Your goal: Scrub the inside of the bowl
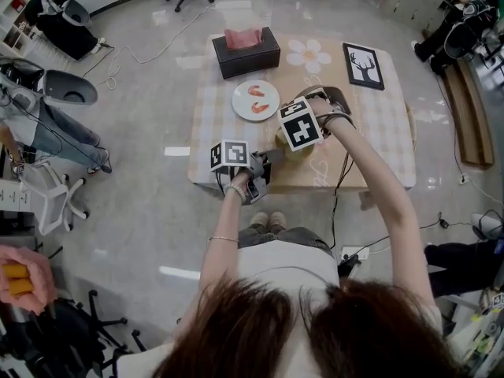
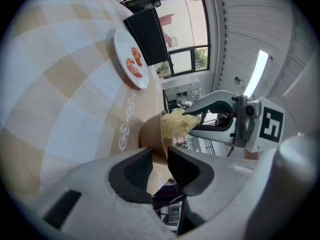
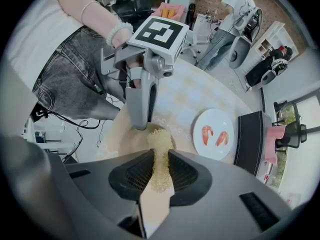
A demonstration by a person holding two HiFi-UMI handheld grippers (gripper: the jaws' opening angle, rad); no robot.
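A tan bowl (image 2: 149, 136) stands on the table's near side, tipped onto its side in the left gripper view. My left gripper (image 2: 160, 159) is shut on its rim, one pad on each side of the wall. My right gripper (image 3: 160, 171) is shut on a pale yellow mesh scrubber (image 3: 160, 144). The scrubber (image 2: 176, 124) sits in the bowl's mouth, with the right gripper (image 2: 200, 115) reaching in from the far side. From the head view, the right gripper's marker cube (image 1: 300, 124) hides most of the bowl (image 1: 281, 143), and the left gripper (image 1: 264, 164) holds it from the near left.
A white plate (image 1: 255, 99) with two shrimp lies just behind the bowl. A black tissue box (image 1: 246, 51) and a framed deer picture (image 1: 363, 65) stand at the back of the checked table (image 1: 378, 132). Chairs, cables and people surround the table.
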